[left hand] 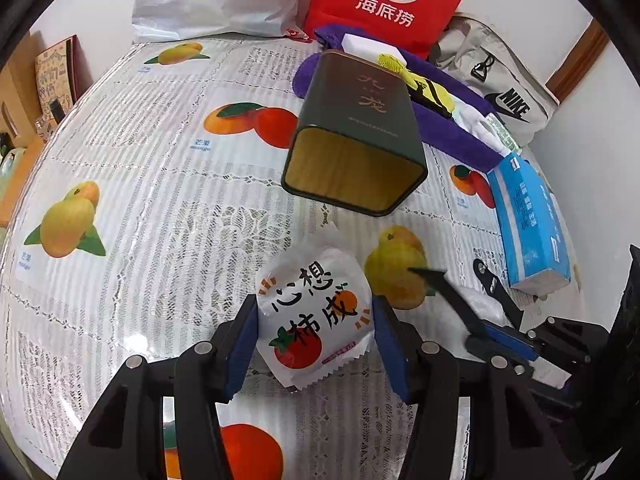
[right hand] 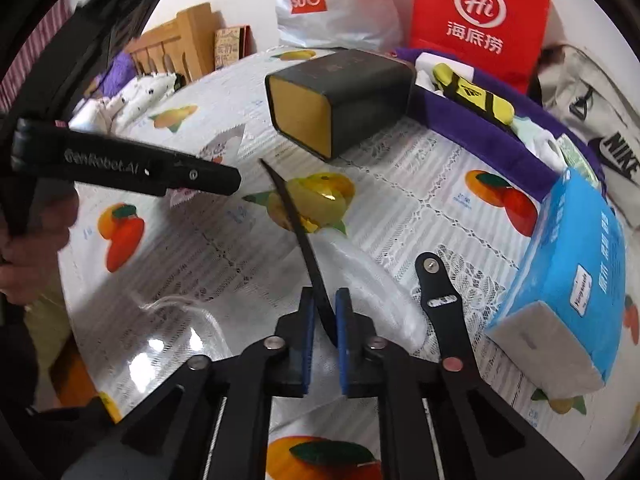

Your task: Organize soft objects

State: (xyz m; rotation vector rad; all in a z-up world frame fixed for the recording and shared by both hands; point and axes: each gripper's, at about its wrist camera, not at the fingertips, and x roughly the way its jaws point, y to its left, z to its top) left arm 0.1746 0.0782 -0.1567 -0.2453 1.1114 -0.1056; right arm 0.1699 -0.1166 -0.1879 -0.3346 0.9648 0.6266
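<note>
A fruit-print cloth covers the worktop (left hand: 160, 184). The left hand-held gripper (left hand: 316, 338) is closed on a white snack packet (left hand: 314, 316), both pads touching it. The right hand-held gripper (right hand: 322, 338) pinches a black strap (right hand: 298, 232), seemingly a watch band. The dark tin (left hand: 354, 132) lies beyond the packet.

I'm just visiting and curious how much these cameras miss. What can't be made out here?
- Left wrist view: the snack packet's sides, covered by the left gripper's pads.
- Right wrist view: the black strap's lower end, hidden between the right gripper's pads.
- Both views: the dark tin's far end, facing away.
</note>
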